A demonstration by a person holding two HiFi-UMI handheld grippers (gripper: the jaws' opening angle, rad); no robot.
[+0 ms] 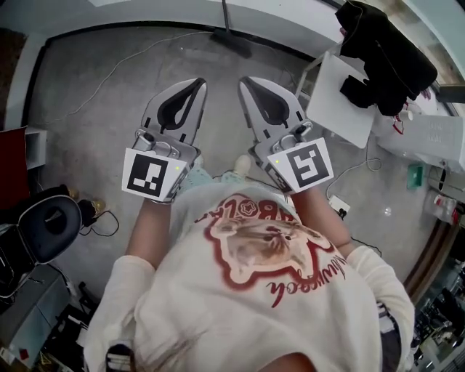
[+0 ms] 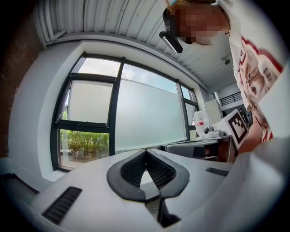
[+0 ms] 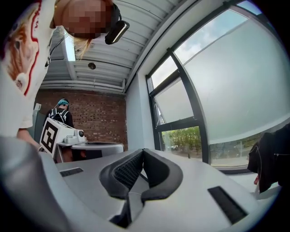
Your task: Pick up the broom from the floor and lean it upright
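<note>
Far ahead on the grey floor I see the broom's dark head (image 1: 232, 42), and its thin handle (image 1: 224, 13) rises against the pale wall. My left gripper (image 1: 199, 84) and right gripper (image 1: 244, 81) are held side by side in front of my chest, pointing level toward that wall, well short of the broom. Both are shut with their tips touching and nothing between them. The left gripper view shows its closed black pads (image 2: 136, 170) against a big window. In the right gripper view the closed pads (image 3: 129, 171) face a window too.
A white table (image 1: 341, 98) stands ahead to the right, with black clothing (image 1: 385, 51) piled beyond it. A black office chair (image 1: 43, 225) sits at my left. A thin cable (image 1: 109, 73) and a power strip (image 1: 338, 207) lie on the floor. Another person (image 3: 62, 111) stands by the brick wall.
</note>
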